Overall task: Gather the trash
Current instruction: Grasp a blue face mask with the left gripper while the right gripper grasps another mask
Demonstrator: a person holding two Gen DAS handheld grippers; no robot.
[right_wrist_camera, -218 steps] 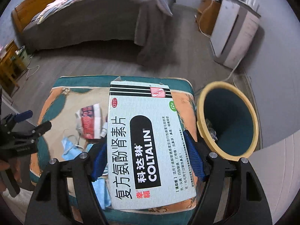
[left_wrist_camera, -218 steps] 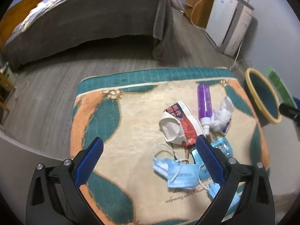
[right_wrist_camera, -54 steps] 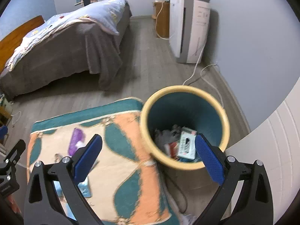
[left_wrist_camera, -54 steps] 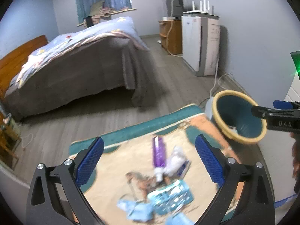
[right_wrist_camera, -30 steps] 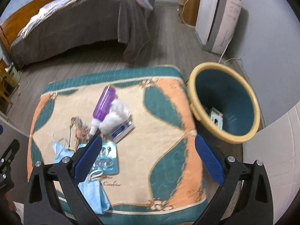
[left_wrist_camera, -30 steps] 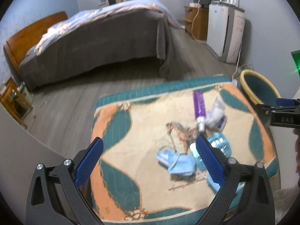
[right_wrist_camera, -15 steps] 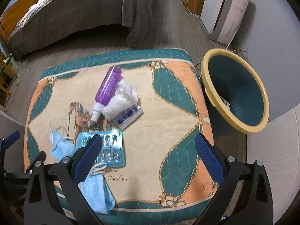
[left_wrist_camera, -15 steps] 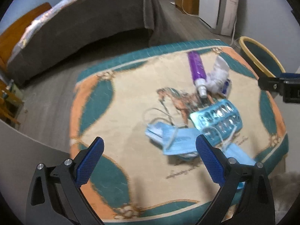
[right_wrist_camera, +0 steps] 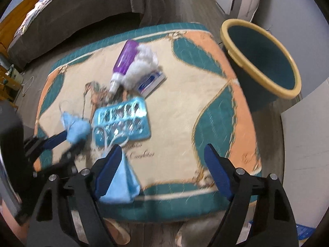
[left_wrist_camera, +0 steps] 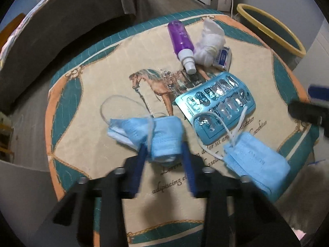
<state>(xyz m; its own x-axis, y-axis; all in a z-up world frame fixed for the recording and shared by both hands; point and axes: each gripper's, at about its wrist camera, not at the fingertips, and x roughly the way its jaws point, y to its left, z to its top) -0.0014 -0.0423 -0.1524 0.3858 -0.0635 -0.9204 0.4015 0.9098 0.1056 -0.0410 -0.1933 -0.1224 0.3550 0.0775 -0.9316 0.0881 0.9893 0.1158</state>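
Your left gripper (left_wrist_camera: 164,154) is closing around the crumpled mask (left_wrist_camera: 158,135) (right jaws closing empty); next, carry it to the bin (right_wrist_camera: 261,59) beyond the cushion.

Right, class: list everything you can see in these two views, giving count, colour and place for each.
face masks: two, light blue; one between the left gripper's pads, one at the cloth's near edge
blister pack: one, teal, mid-cloth, a mask loop over it
spray bottle: one, purple, far side
tissue wad: one, white, beside the bottle
small box: one, white-blue, under the tissue
bin: one, teal, yellow rim, beside the cloth
patterned cloth: one, cream, teal, orange
bed: one, grey cover, behind
left gripper: closing on the mask
right gripper: closing, nothing between
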